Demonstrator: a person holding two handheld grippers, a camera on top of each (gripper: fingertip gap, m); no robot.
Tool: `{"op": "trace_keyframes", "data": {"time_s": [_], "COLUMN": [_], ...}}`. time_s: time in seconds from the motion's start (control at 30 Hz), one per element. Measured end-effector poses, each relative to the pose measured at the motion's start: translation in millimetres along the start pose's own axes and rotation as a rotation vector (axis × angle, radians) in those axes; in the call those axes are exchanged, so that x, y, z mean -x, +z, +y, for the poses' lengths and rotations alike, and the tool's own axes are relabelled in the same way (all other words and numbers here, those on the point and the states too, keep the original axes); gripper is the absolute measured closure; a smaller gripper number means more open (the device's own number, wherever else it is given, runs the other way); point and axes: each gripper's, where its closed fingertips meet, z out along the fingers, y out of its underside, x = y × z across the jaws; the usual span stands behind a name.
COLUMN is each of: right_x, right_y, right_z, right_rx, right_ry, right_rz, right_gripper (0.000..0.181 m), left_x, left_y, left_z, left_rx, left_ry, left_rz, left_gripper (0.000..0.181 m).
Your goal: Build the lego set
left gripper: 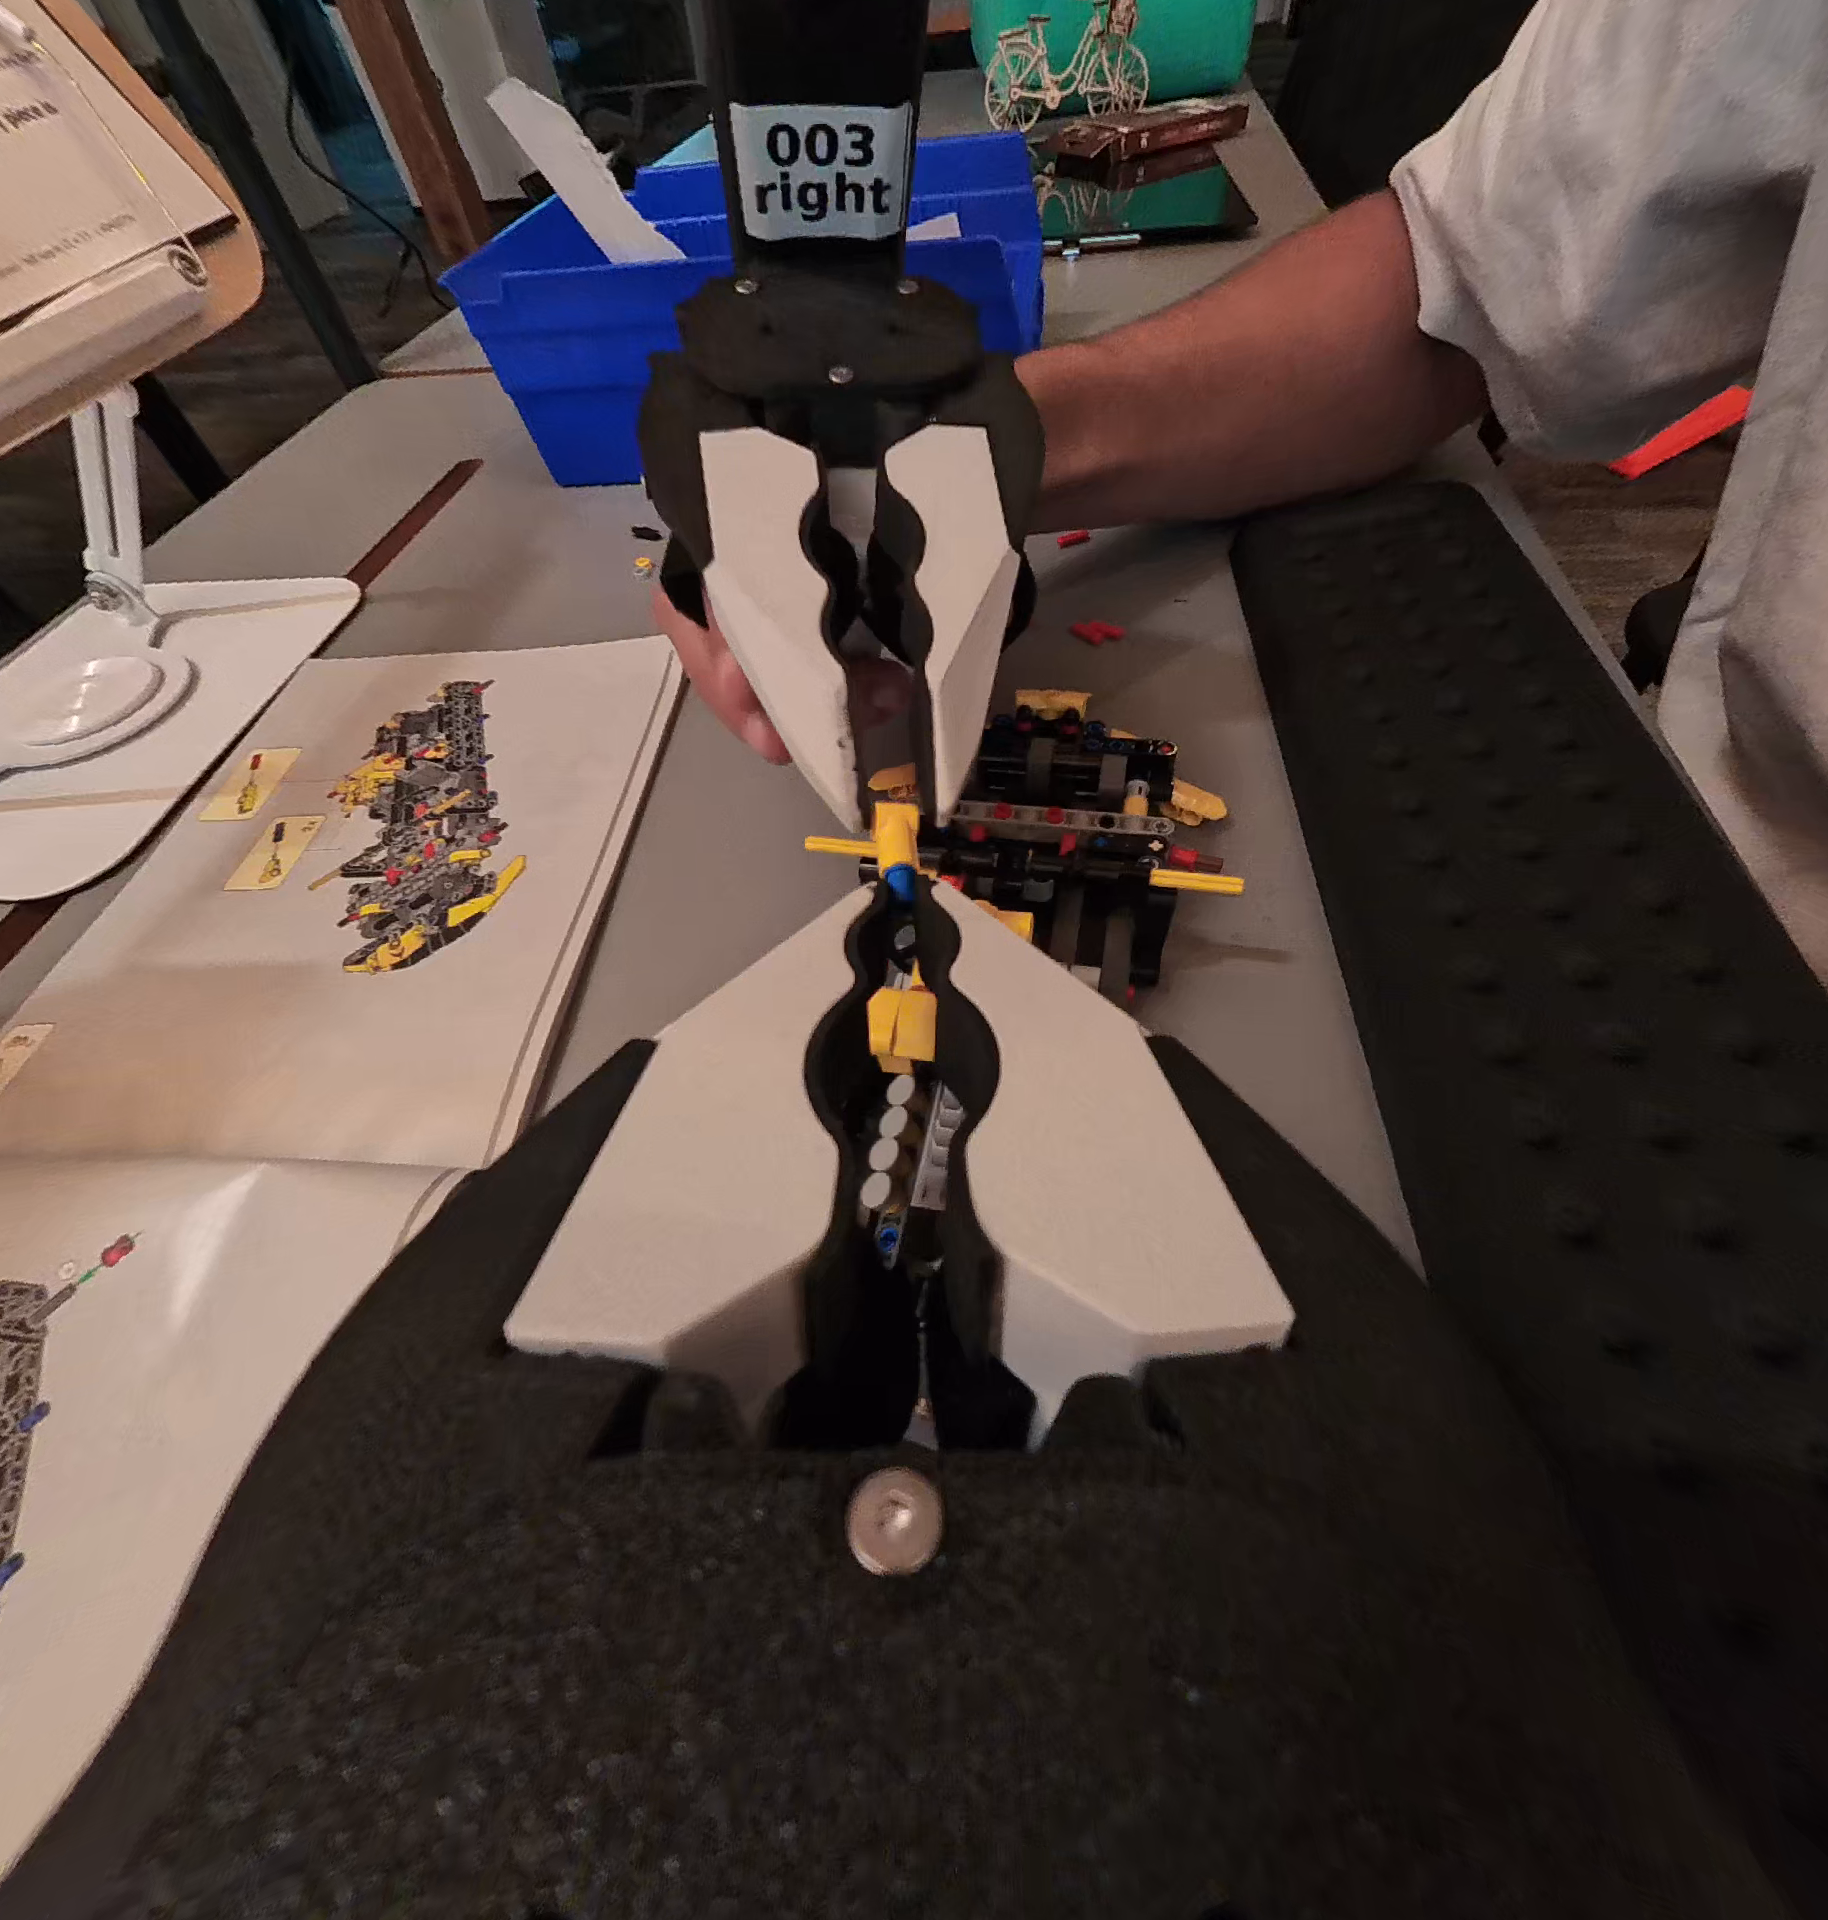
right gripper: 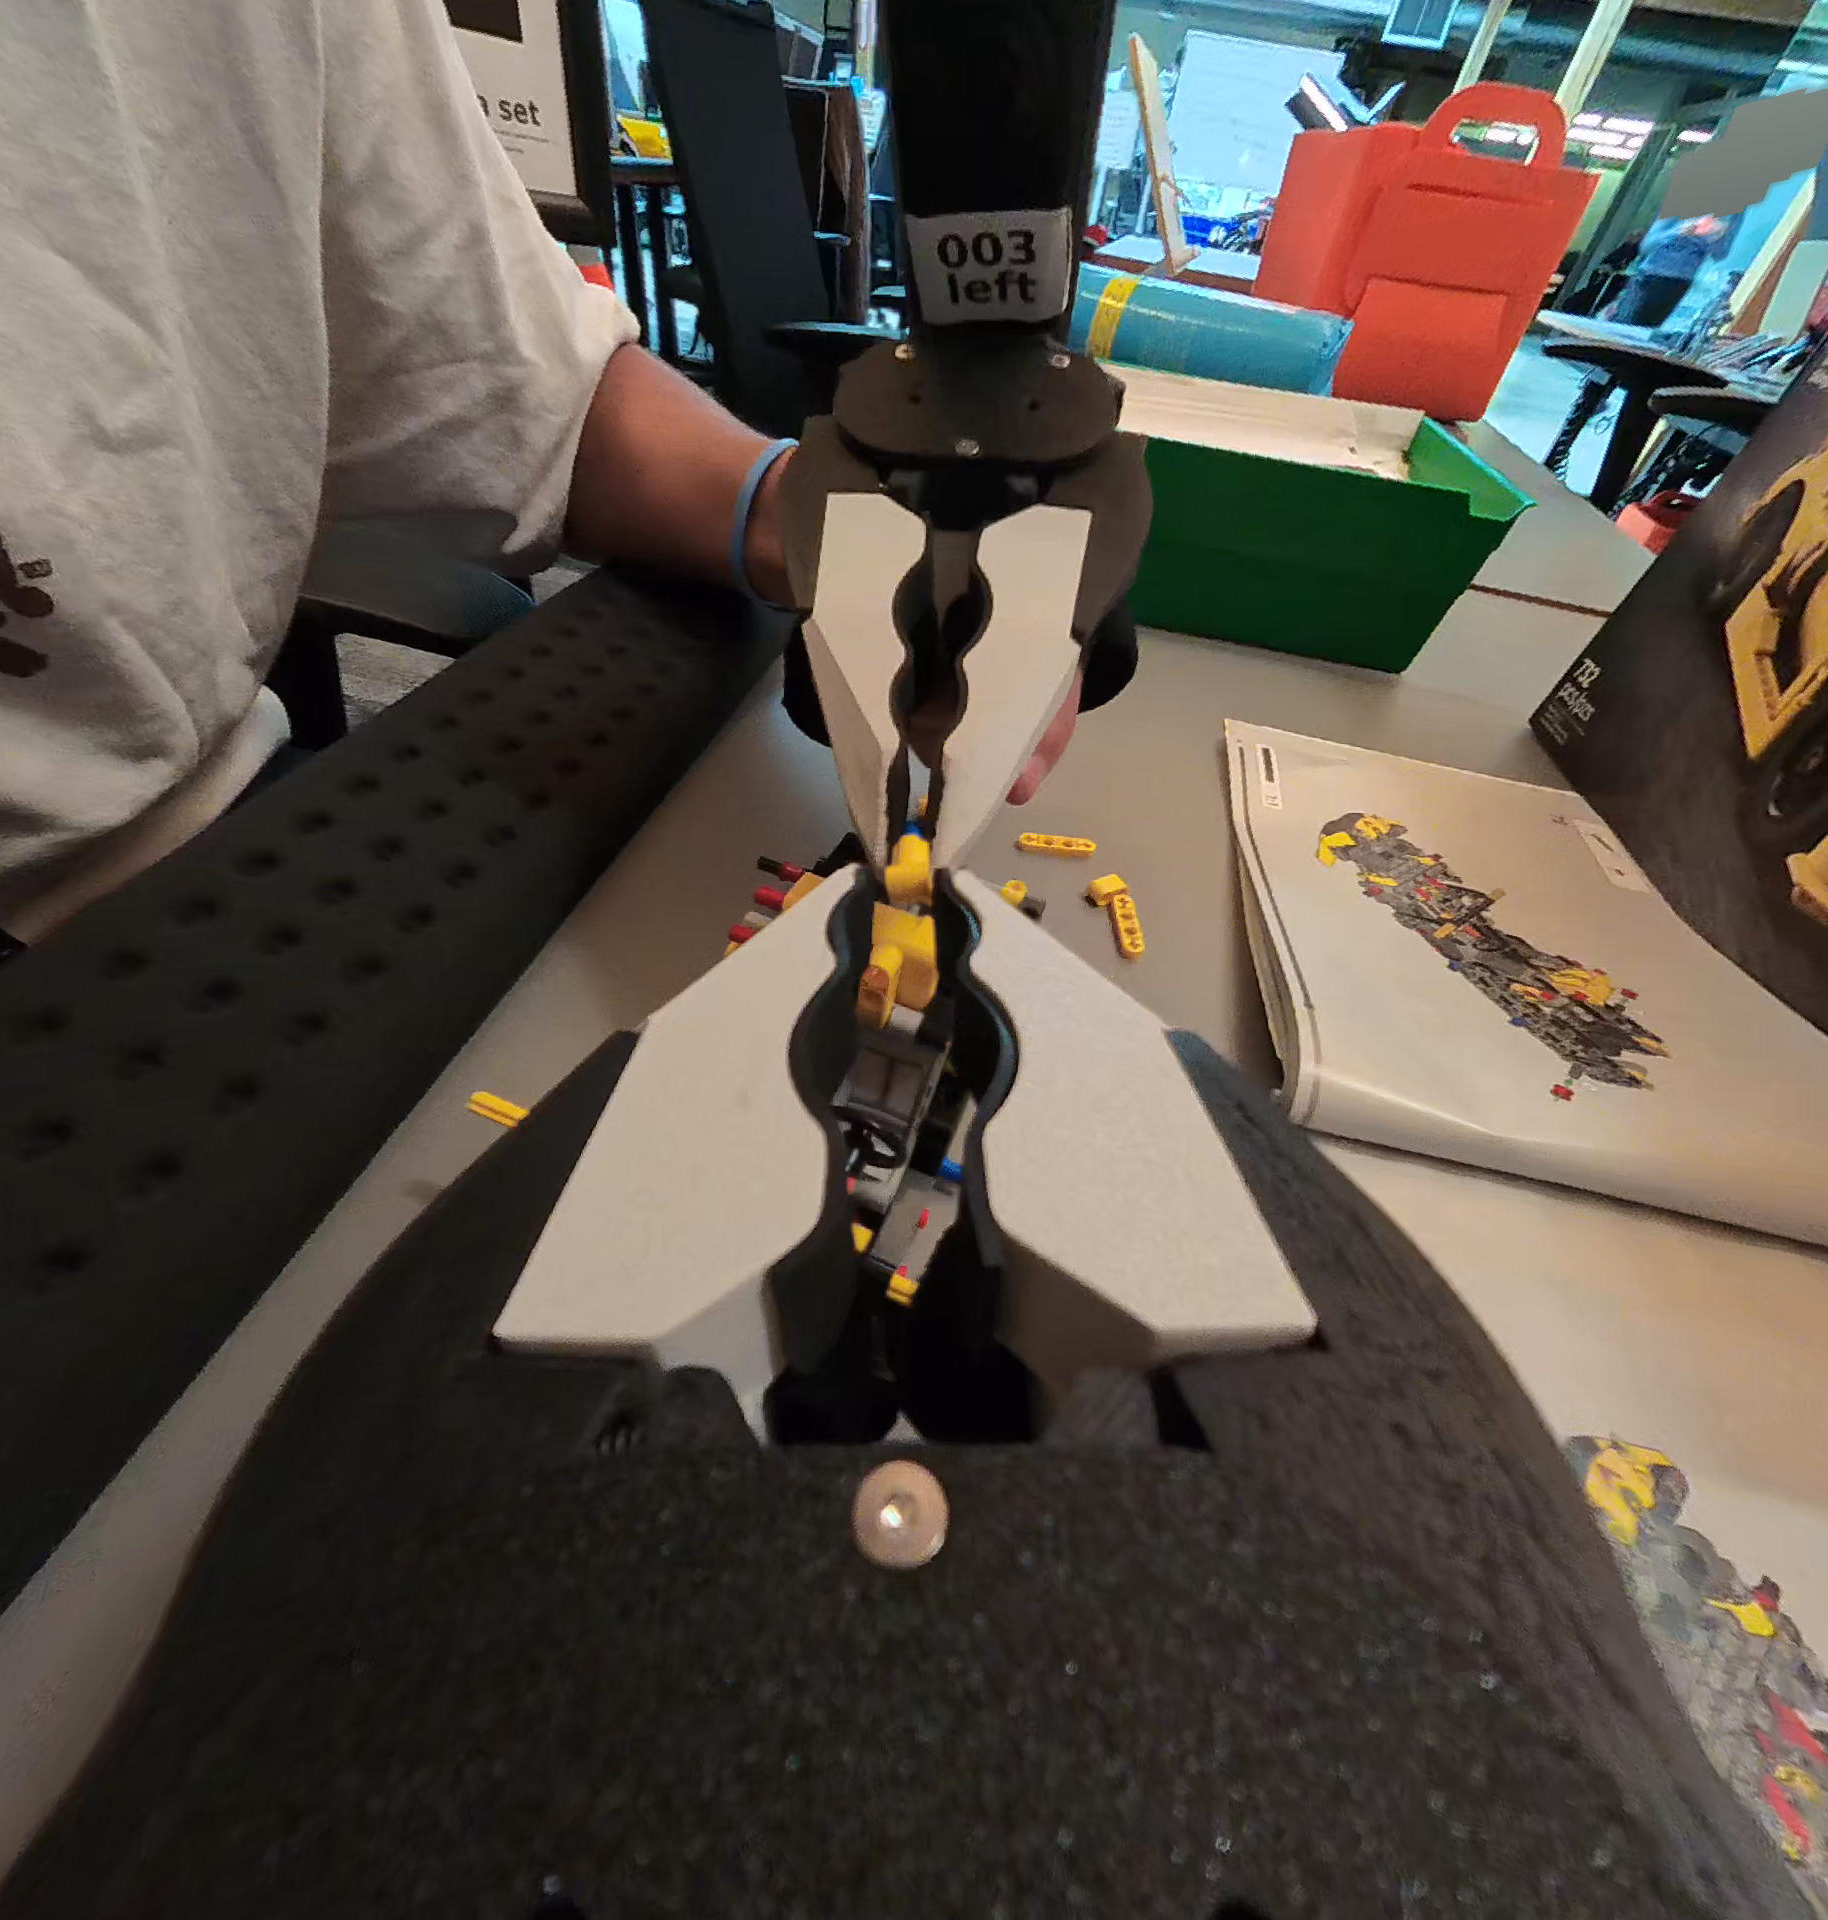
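A small yellow connector (left gripper: 893,834) with a blue pin (left gripper: 897,883) hangs between the two grippers, which meet tip to tip above the table. My left gripper (left gripper: 895,896) is shut on its blue-pin end. My right gripper (left gripper: 894,816) is shut on the yellow end. In the right wrist view the connector (right gripper: 908,864) sits between my right gripper (right gripper: 905,885) and the left gripper (right gripper: 908,844). The black and yellow lego build (left gripper: 1076,842) lies on the table just behind and below. It also shows through my right gripper's gap (right gripper: 889,1122).
An open instruction booklet (left gripper: 370,883) (right gripper: 1512,935) lies beside the build. A black foam pad (left gripper: 1512,935) runs along the table edge by the person's arm. A blue bin (left gripper: 577,312), a green bin (right gripper: 1305,561) and the set's box (right gripper: 1772,675) stand farther back. Loose yellow pieces (right gripper: 1123,914) lie nearby. The tips of both grippers are at nearly the same place.
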Motion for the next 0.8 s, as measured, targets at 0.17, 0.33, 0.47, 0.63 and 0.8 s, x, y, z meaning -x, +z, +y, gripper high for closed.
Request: {"op": "trace_keyframes", "data": {"time_s": [0.17,0.33,0.47,0.63,0.8], "right_x": [3,1,0,10,11], "right_y": [3,4,1,-9,-5], "right_z": [3,1,9,23,32], "right_rx": [0.034,0.058,0.153,0.228,0.238], "right_ry": [-0.049,-0.116,-0.067,-0.01,0.006], "right_rz": [0.002,0.055,0.095,0.112,0.121], "right_gripper": [0.173,0.174,0.175,0.174,0.174], "left_x": [-5,-3,-3,-4,-14], "left_y": [1,0,-4,-17,-11], "left_z": [-1,-2,7,14,33], "left_rx": [-0.008,-0.024,0.024,0.075,0.165], "left_ry": [-0.027,-0.07,-0.083,-0.091,-0.064], "left_rz": [0.039,0.048,0.066,0.111,0.151], "left_gripper": [0.177,0.177,0.164,0.132,0.126]}}
